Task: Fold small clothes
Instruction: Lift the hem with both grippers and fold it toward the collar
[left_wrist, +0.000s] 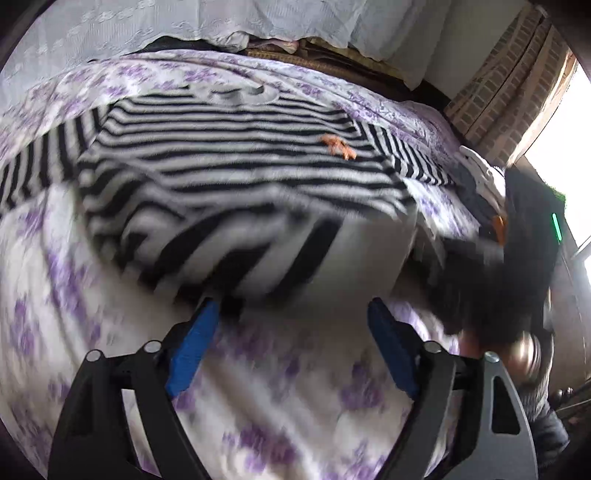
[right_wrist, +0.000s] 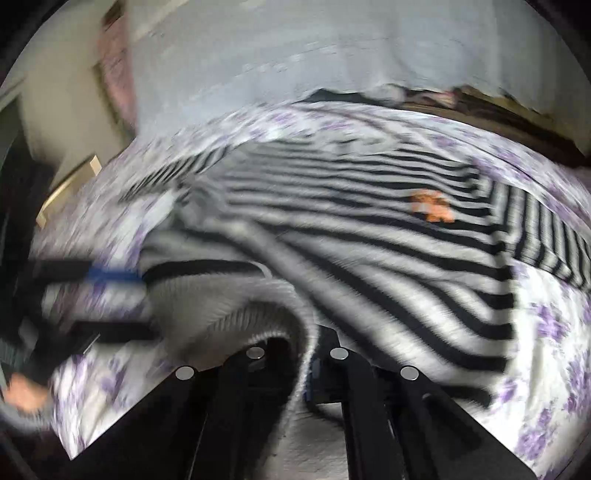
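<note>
A black-and-white striped sweater (left_wrist: 240, 177) with a small orange emblem (left_wrist: 338, 146) lies spread on a bed sheet (left_wrist: 295, 406) printed with purple flowers. My left gripper (left_wrist: 291, 306) is open, its blue pads (left_wrist: 195, 343) set wide just short of the sweater's near hem, nothing between them. In the right wrist view my right gripper (right_wrist: 306, 343) is shut on the ribbed hem of the sweater (right_wrist: 369, 240), which is lifted and curls over the fingers. The left gripper (right_wrist: 147, 302) shows blurred at the left, by the hem's other end. The right gripper (left_wrist: 480, 266) is a dark blur in the left wrist view.
A white lace cloth (left_wrist: 184, 22) hangs behind the bed. A brick wall (left_wrist: 509, 92) and bright window stand at the right. Other folded clothes (left_wrist: 480, 173) lie at the bed's right edge. A person's hand (right_wrist: 22, 391) holds the left gripper.
</note>
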